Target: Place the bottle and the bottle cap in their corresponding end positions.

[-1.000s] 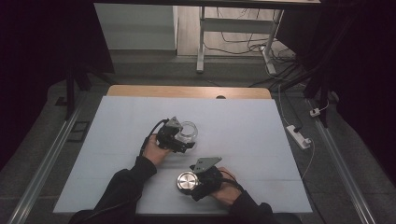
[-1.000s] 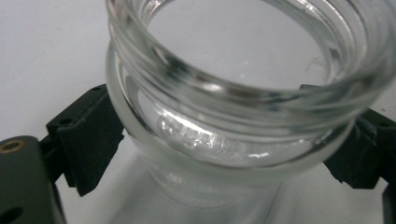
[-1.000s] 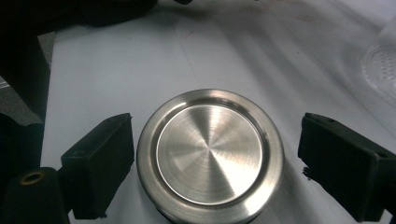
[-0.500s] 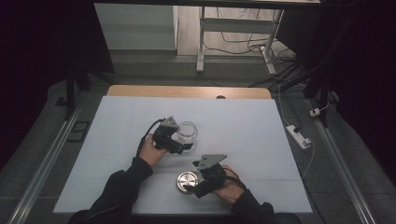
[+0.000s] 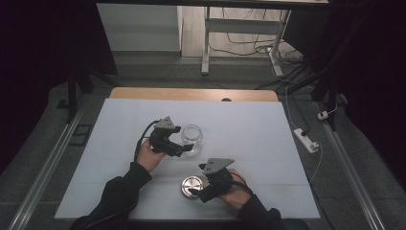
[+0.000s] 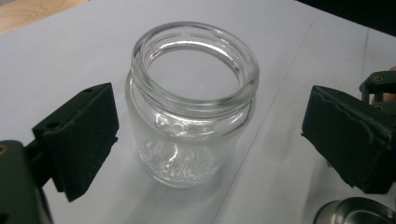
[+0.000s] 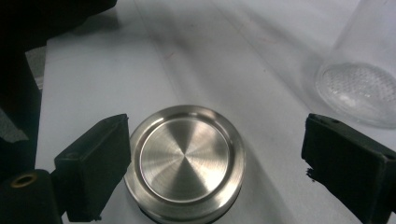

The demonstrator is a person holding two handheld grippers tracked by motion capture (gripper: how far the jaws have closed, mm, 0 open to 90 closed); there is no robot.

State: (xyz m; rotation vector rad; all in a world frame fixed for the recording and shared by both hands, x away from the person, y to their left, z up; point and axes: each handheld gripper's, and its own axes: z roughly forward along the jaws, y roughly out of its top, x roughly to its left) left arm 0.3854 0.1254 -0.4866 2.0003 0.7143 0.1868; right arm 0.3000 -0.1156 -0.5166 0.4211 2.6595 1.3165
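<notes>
We see the pale surface [image 5: 249, 124] first, with a strip of bare wood along its far edge and grey floor on both sides. A white power strip [image 5: 306, 139] lies on the floor off the surface's right edge, at about three o'clock from the jar.

The person's two dark sleeves come in from six o'clock. The left hand-held gripper [image 5: 178, 149] sits near the middle of the surface, its jaws pointing toward three o'clock at the glass jar [image 5: 192, 139]. In the left gripper view that hand-held gripper [image 6: 210, 135] stands open around the jar [image 6: 191, 107]: the jar is upright, lidless and between the pads, with a clear gap on the right and a narrow one on the left, so nothing presses on it. Its jaws have just been opening and then eased back a little.

The right hand-held gripper [image 5: 194, 192] lies at about five o'clock from the jar, pointing toward nine o'clock at the metal lid [image 5: 191, 186]. In the right gripper view this hand-held gripper [image 7: 215, 149] is open as well; the lid [image 7: 184, 161] rests flat on the surface between the pads, just beside the left pad and well clear of the right one. Its jaws have just been opening. The jar's base [image 7: 359, 88] shows at two o'clock from the lid.
</notes>
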